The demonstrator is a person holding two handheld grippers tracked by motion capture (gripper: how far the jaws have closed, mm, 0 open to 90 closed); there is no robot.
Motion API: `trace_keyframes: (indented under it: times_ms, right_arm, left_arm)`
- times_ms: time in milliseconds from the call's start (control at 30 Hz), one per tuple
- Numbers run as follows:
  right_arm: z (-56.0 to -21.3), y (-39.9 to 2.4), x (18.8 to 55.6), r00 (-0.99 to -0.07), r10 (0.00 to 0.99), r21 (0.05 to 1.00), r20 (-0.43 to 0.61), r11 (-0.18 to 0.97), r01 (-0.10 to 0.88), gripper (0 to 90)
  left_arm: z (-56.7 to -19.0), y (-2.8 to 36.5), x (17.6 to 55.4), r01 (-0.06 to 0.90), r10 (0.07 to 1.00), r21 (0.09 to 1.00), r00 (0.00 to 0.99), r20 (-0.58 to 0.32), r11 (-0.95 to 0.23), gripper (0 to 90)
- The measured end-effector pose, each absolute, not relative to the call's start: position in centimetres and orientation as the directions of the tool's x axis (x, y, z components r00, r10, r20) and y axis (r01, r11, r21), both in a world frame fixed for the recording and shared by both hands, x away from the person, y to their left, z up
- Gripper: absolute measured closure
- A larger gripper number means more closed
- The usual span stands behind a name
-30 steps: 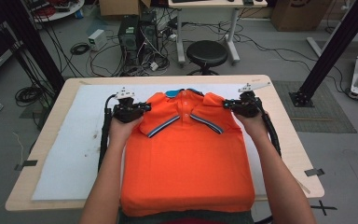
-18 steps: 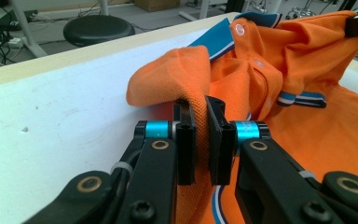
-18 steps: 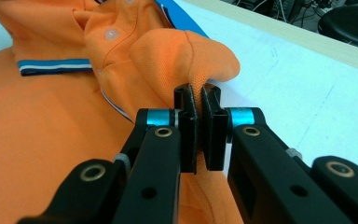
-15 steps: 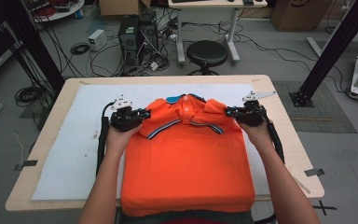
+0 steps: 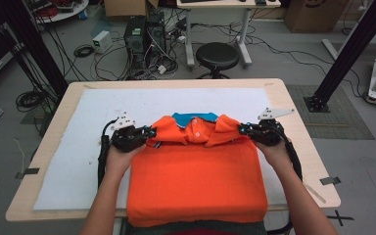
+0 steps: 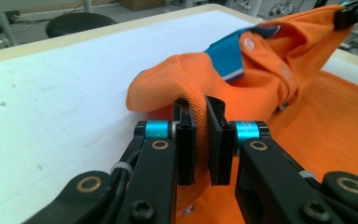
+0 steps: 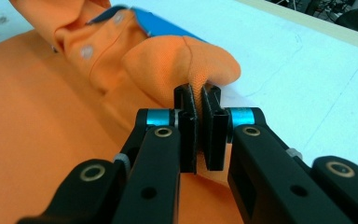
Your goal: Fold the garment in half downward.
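The orange polo shirt [image 5: 198, 183] lies flat on the white mat [image 5: 78, 147] on the desk [image 5: 293, 98], w/ its near hem at the desk's near edge; the collar end [image 5: 196, 128] is lifted and being folded back toward the person. To do this fold well, I'd judge: keep both hands level & moving at the same pace so the crease runs straight across the shirt; keep the cloth taut between them; lay the collar down square on the body, then let go.

Rel. to the shirt: left gripper [image 6: 200, 140] sits at its left shoulder, jaws clamped on a fold of the fabric; right gripper [image 7: 198, 135] at its right shoulder, jaws likewise pinched on a ridge of cloth; collar & button placket [image 7: 86, 51] hang between the two.
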State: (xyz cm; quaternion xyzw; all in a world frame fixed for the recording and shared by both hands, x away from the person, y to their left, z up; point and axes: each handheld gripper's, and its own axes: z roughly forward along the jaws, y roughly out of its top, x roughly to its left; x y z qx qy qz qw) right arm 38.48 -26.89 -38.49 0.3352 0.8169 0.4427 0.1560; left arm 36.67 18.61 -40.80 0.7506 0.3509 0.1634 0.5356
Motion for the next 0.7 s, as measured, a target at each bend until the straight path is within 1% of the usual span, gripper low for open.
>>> trace_keyframes:
  times_ms: [100, 133, 300, 567, 700]
  right_arm:
    - [-38.7, -27.1, 37.8, -0.732, 0.679, 0.827, 0.05, 0.383, 0.412, 86.8]
    - [-38.8, -27.1, 37.5, -0.733, 0.679, 0.826, 0.051, 0.383, 0.413, 86.9]
    - [-39.1, -27.4, 36.1, -0.743, 0.667, 0.834, 0.054, 0.379, 0.401, 86.9]
    - [-39.4, -27.5, 33.9, -0.759, 0.649, 0.835, 0.041, 0.394, 0.383, 86.8]
    - [-40.0, -27.6, 32.8, -0.763, 0.646, 0.829, 0.04, 0.405, 0.387, 85.3]
  left_arm:
    - [-40.7, 18.5, 35.9, 0.356, 0.689, 0.912, 0.714, -0.127, -0.201, 82.9]
    - [-40.6, 18.4, 35.6, 0.344, 0.687, 0.915, 0.719, -0.111, -0.212, 82.9]
    - [-40.3, 18.2, 34.4, 0.326, 0.674, 0.918, 0.733, -0.095, -0.226, 82.9]
    - [-41.3, 19.0, 32.3, 0.35, 0.658, 0.907, 0.744, -0.117, -0.234, 82.9]
    - [-42.2, 19.2, 31.3, 0.362, 0.642, 0.896, 0.757, -0.122, -0.256, 82.2]
